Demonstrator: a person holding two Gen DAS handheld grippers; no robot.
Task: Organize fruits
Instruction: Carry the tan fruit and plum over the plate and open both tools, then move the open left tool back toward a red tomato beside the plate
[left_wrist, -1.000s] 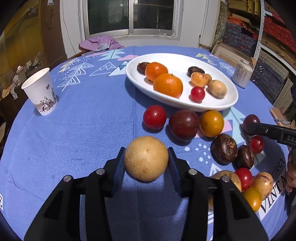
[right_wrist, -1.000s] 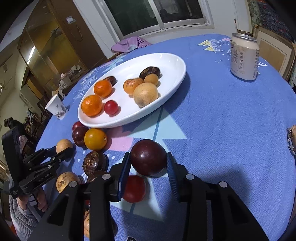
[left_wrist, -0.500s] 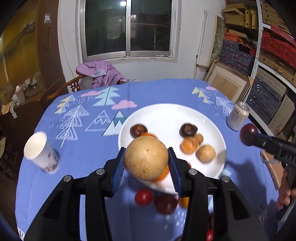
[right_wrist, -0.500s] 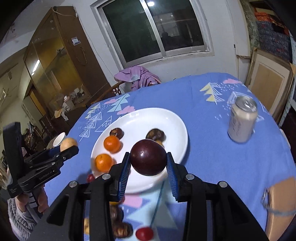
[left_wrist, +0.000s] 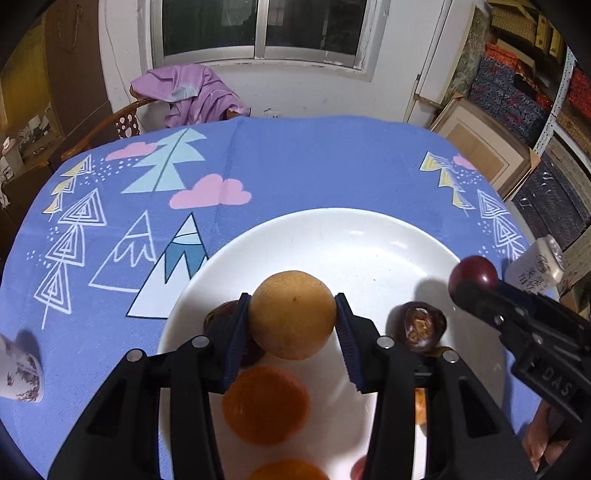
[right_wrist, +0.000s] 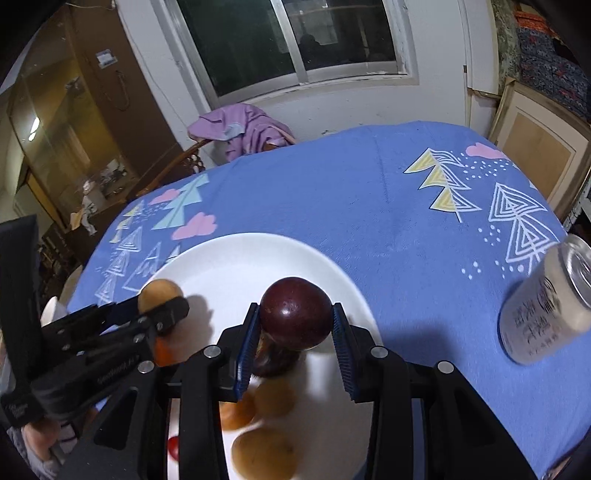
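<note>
The left gripper (left_wrist: 291, 325) is clamping a round tan fruit (left_wrist: 291, 314) between its blue pads, holding it above the white plate (left_wrist: 332, 236). Just behind that gripper's left pad a dark brown fruit (left_wrist: 218, 317) is lying on the plate, and below the gripper, nearer the camera, two oranges (left_wrist: 266, 404) are sitting in the dish, the nearer one cut off by the frame edge. To the right of the left gripper another dark, wrinkled fruit (left_wrist: 419, 326) is resting on the plate.

The right gripper (right_wrist: 294, 325) is squeezing a dark purple plum (right_wrist: 294, 314) between its pads, also over the plate (right_wrist: 258, 258), near its right rim. Under this gripper several tan and orange fruits (right_wrist: 264, 458) are showing blurred on the plate, with a small red one (right_wrist: 173, 446) at the lower left. In this view the left gripper (right_wrist: 159, 299) is hanging to the left with its tan fruit (right_wrist: 159, 293), the two grippers being apart.

Well to the right of the right gripper a pale drink can (right_wrist: 546, 310) is standing on the worktop (right_wrist: 369, 206), which is wearing a blue cloth printed with trees and clouds. To the far left of the left gripper a paper cup (left_wrist: 18, 365) is standing at the frame edge.
</note>
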